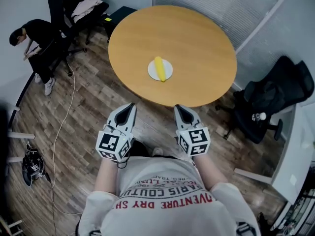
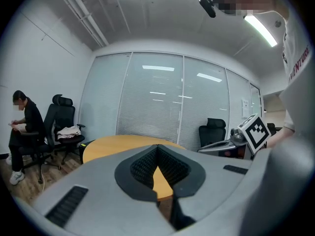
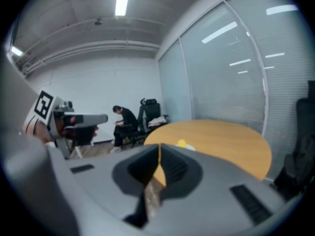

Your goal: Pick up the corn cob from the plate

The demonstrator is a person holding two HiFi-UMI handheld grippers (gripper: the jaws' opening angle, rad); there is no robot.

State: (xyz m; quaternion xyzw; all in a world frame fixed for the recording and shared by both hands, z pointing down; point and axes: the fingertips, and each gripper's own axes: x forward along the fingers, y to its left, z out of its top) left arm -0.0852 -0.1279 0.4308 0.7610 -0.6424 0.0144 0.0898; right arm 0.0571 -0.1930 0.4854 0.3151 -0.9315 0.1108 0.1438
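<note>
A yellow corn cob [image 1: 159, 68] lies on a small white plate [image 1: 168, 73] near the front of a round wooden table [image 1: 197, 38]. Both grippers hang over the floor, short of the table's near edge. The left gripper [image 1: 130, 106] points toward the table with its jaws together and nothing between them. The right gripper [image 1: 179, 108] is beside it, also shut and empty. In the right gripper view the corn cob [image 3: 181, 143] peeks over the closed jaws on the table [image 3: 231, 141]. The left gripper view shows only the table [image 2: 118, 144] beyond its closed tips.
A person [image 1: 37, 41] sits on a chair at the far left beside another black office chair [image 1: 81, 6] with clothes on it. A third black chair [image 1: 270, 100] stands right of the table. A cable [image 1: 61, 127] runs over the wooden floor. Glass walls with blinds enclose the room.
</note>
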